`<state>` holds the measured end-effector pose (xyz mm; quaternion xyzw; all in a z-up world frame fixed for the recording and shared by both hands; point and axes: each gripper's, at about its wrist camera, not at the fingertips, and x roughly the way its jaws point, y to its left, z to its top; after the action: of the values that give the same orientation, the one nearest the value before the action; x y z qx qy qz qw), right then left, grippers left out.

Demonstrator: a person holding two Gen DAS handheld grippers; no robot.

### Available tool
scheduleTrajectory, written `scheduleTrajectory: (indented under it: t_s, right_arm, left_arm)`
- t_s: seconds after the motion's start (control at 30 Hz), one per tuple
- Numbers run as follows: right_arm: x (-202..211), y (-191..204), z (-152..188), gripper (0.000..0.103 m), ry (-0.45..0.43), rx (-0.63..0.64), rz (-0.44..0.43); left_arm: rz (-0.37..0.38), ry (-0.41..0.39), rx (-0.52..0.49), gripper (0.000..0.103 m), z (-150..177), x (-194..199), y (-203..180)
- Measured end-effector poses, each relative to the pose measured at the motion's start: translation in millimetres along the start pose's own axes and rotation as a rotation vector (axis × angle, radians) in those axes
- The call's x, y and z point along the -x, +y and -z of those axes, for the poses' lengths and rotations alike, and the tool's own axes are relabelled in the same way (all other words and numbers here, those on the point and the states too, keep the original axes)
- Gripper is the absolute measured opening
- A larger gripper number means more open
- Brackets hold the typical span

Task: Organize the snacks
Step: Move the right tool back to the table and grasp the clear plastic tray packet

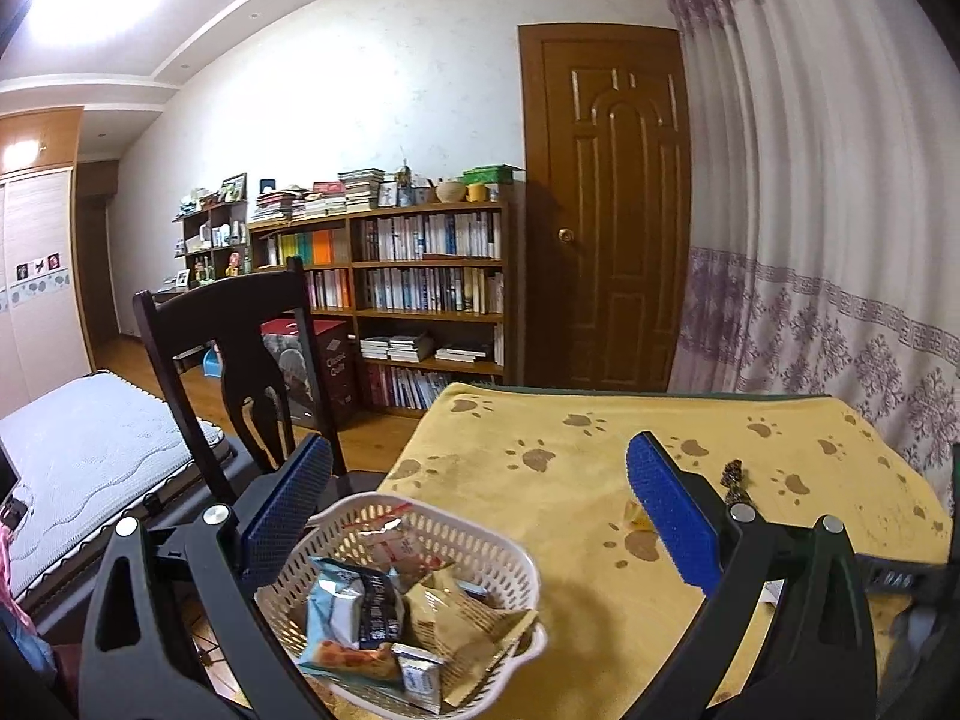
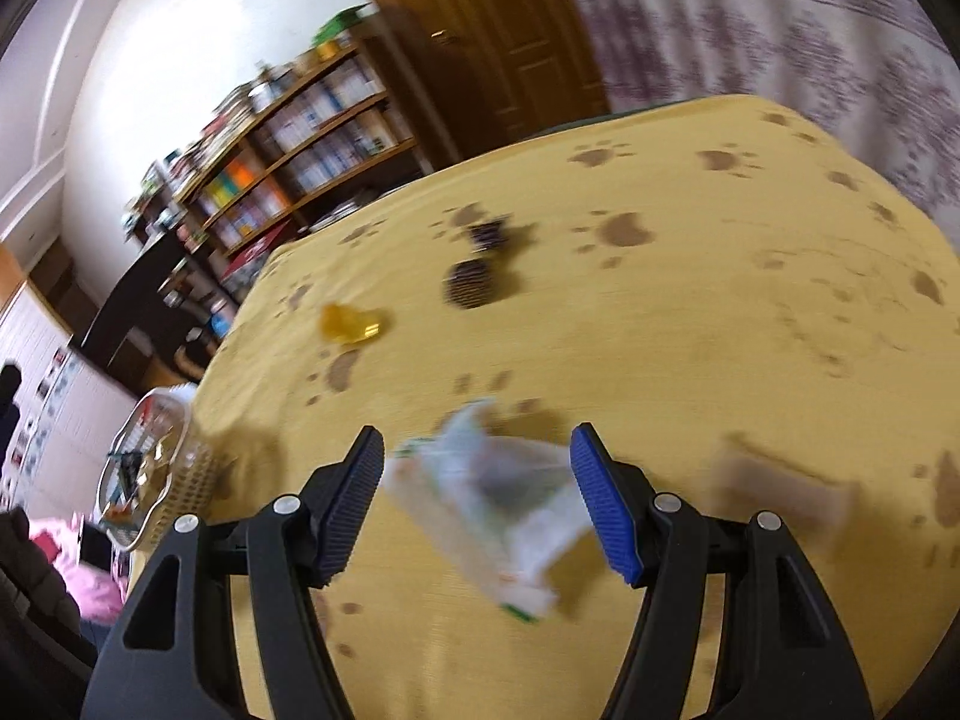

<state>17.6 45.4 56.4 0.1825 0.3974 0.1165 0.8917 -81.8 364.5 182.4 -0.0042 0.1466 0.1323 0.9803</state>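
A desk (image 1: 600, 480) draped in a yellow cloth with brown paw prints fills the room's foreground. Left of the left tongs (image 1: 480, 510) are a bed (image 1: 90, 438) and a dark wooden chair (image 1: 240, 324); beyond them stand a full bookshelf (image 1: 420, 276), a brown door (image 1: 618, 210) and a patterned curtain (image 1: 810, 180).

The left tongs are spread wide, gripping nothing. Between and below them sits a white lattice basket (image 1: 498, 546) at the desk's left edge, holding wrapped snacks: a blue-and-white packet (image 1: 348, 606), tan packets (image 1: 456, 618), a red-and-white one behind. Their print is too small to read. A box under the chair reads "Classic".

The right tongs (image 2: 477, 498) are also released, straddling a blurred white snack packet (image 2: 498, 504) lying on the cloth. Ahead of them lie a yellow wrapped candy (image 2: 351, 324) and a dark candy (image 2: 471, 291).
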Motion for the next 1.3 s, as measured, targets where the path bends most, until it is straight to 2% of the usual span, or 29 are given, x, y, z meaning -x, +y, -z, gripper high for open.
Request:
scheduleTrajectory:
  t_s: [0.03, 0.1, 0.37, 0.6, 0.63, 0.7, 0.83, 1.07, 1.13, 1.2, 1.23, 1.3]
  right_arm:
    - [4.2, -8.4, -0.8, 0.067, -0.005, -0.015, 0.014]
    - [13.7, -27.5, -2.1, 0.078, -0.018, -0.052, 0.06]
    - [38.0, -94.3, 1.1, 0.079, -0.023, -0.225, 0.167]
    - [22.0, -102.0, 12.1, 0.079, 0.043, -0.258, 0.179]
    - [19.5, -100.3, 13.0, 0.079, 0.048, -0.257, 0.181]
    - [13.3, -94.5, 12.5, 0.089, 0.053, -0.238, 0.197]
    - [2.5, -86.7, 11.3, 0.09, 0.063, -0.203, 0.248]
    - [-14.9, -72.6, 11.9, 0.09, 0.052, -0.081, 0.403]
    - [-18.5, -70.4, 12.8, 0.088, 0.046, -0.042, 0.437]
    - [-19.0, -68.4, 14.6, 0.08, 0.034, -0.004, 0.475]
    - [-18.4, -68.1, 15.5, 0.08, 0.03, 0.012, 0.489]
    - [-14.8, -70.5, 16.2, 0.076, 0.025, 0.019, 0.478]
  left_arm:
    - [0.006, 0.003, -0.007, 0.1, 1.0, -0.5, -3.2]
    - [0.015, 0.006, -0.023, 0.1, 2.9, -1.3, -9.7]
    - [0.047, 0.013, -0.072, 0.1, 7.4, -1.7, -28.3]
    - [0.066, 0.015, -0.087, 0.1, 10.0, -0.3, -34.5]
    - [0.067, 0.015, -0.087, 0.1, 9.8, 0.0, -34.0]
    - [0.069, 0.017, -0.087, 0.1, 10.0, -0.3, -34.0]
    - [0.07, 0.016, -0.087, 0.1, 9.8, -0.2, -33.7]
    - [0.074, 0.016, -0.09, 0.1, 11.2, -0.5, -35.8]
    - [0.075, 0.017, -0.092, 0.1, 11.7, -0.7, -36.7]
    - [0.077, 0.018, -0.092, 0.1, 12.1, -0.5, -37.0]
    - [0.078, 0.018, -0.092, 0.1, 12.4, -0.3, -37.3]
    - [0.08, 0.021, -0.096, 0.1, 13.7, 0.3, -38.8]
